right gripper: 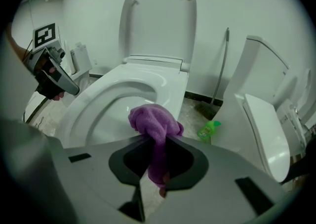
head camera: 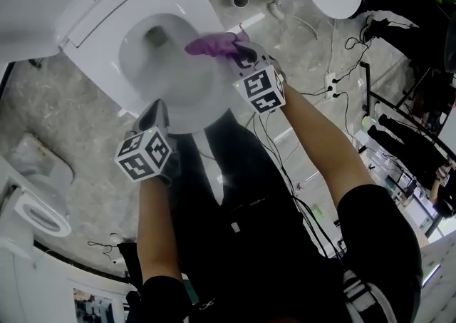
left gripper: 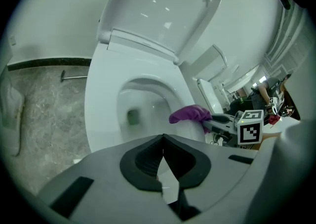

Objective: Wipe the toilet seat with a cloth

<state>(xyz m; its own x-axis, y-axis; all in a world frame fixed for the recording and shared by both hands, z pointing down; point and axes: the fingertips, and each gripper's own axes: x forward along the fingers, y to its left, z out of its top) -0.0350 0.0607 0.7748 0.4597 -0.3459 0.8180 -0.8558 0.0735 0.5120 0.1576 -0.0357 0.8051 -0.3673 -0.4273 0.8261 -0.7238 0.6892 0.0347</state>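
Observation:
A white toilet stands with its lid [right gripper: 158,20] raised and its seat [head camera: 178,118] down. My right gripper [head camera: 246,54] is shut on a purple cloth [head camera: 214,45], and the bunched cloth rests on the right side of the seat. In the right gripper view the cloth [right gripper: 153,121] hangs pinched between the jaws over the seat's [right gripper: 98,99] near rim. My left gripper [head camera: 158,109] hovers at the seat's front edge, shut and holding nothing. The left gripper view shows its jaws closed together [left gripper: 163,141], with the cloth [left gripper: 190,114] beyond them.
A green bottle [right gripper: 210,130] lies on the grey floor right of the toilet, near a long-handled tool [right gripper: 222,65] leaning on the wall. A second toilet [right gripper: 261,119] stands at the right, another [head camera: 39,207] at the left. Cables [head camera: 335,79] run across the floor.

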